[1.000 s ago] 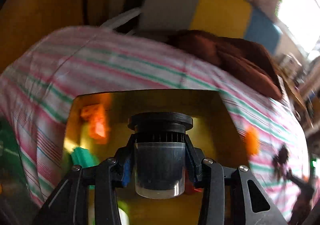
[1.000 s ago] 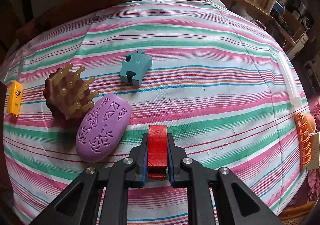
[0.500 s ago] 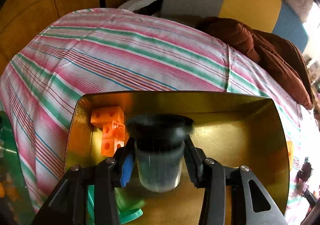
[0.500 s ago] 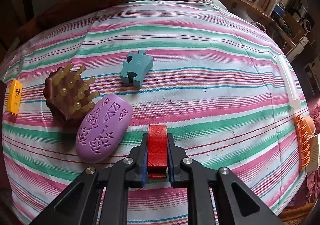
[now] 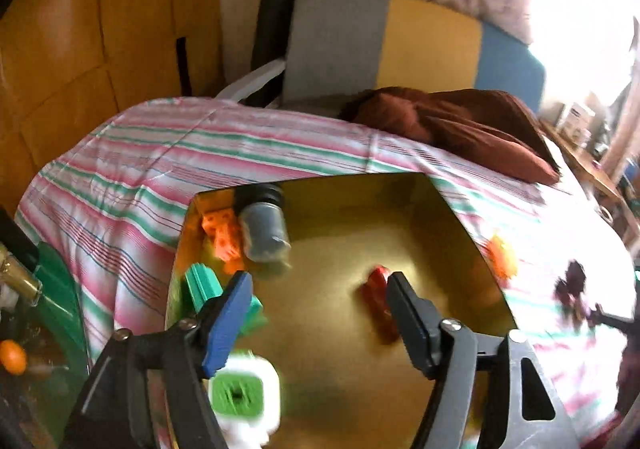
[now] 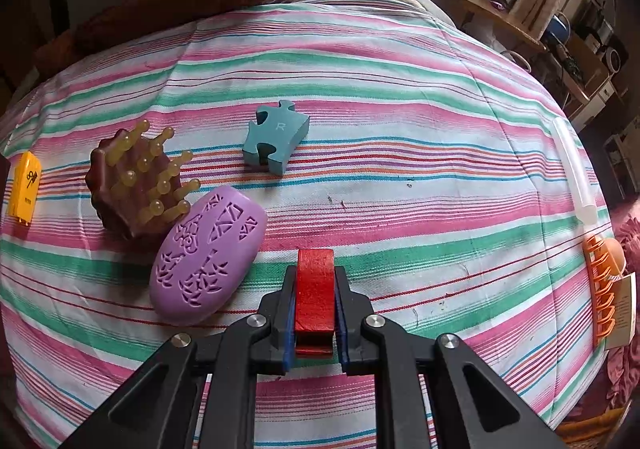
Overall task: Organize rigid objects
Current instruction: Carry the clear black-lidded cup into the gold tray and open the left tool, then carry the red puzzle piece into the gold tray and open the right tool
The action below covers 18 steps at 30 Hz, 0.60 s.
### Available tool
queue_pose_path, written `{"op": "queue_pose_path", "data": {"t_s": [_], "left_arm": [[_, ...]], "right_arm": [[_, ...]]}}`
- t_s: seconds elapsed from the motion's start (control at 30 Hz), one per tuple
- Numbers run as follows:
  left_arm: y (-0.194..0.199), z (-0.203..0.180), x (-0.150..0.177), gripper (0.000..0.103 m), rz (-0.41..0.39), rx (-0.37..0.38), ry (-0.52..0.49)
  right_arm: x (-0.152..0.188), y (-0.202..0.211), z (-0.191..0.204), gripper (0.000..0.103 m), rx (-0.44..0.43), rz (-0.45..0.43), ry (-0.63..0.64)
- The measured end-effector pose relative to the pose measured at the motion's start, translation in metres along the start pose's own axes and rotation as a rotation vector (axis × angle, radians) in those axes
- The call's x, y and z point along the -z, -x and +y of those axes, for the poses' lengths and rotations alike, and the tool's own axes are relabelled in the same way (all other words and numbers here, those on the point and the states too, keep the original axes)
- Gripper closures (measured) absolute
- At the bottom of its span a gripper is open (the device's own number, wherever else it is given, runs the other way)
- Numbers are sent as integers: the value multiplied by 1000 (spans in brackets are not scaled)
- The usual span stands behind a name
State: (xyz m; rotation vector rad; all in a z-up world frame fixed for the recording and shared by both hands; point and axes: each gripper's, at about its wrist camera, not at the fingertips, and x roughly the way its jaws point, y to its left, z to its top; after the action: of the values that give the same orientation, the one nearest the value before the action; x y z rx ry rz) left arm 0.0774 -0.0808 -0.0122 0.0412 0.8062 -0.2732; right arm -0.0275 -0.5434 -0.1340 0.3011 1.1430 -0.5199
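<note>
**Jar let go in the gold tray, red block gripped over the bed**

While the left gripper (image 5: 316, 289) hangs over the gold tray (image 5: 452, 205), its jaws have just been opening and stand apart with nothing between them; the black-lidded jar (image 5: 264, 225) lies tipped by the orange blocks (image 5: 220, 233) at the tray's far left corner; over the striped bedspread (image 6: 380, 61), the right gripper (image 6: 315, 301) is clamped on a red block (image 6: 315, 289), just right of the purple oval (image 6: 208, 261).

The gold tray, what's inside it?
Inside the gold tray: a black-capped jar lying tipped, orange blocks, a teal piece, a red piece. The claw hides part of the front.
</note>
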Motion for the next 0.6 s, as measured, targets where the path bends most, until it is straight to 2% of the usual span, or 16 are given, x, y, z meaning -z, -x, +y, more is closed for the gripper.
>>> {"op": "queue_pose_path", "data": {"t_s": [0.17,0.3,0.6], "left_arm": [[25,-22,21,31,-19,-1,-92],[33,-27,31,30,-24,-10,-125],[38,-25,43,29,-14,-12,-120]], "right_arm": [[1,1,-1,88,-4,-5,-8],[4,2,3,88,10,-16,13],[10,8,9,89,27,-26,2]]}}
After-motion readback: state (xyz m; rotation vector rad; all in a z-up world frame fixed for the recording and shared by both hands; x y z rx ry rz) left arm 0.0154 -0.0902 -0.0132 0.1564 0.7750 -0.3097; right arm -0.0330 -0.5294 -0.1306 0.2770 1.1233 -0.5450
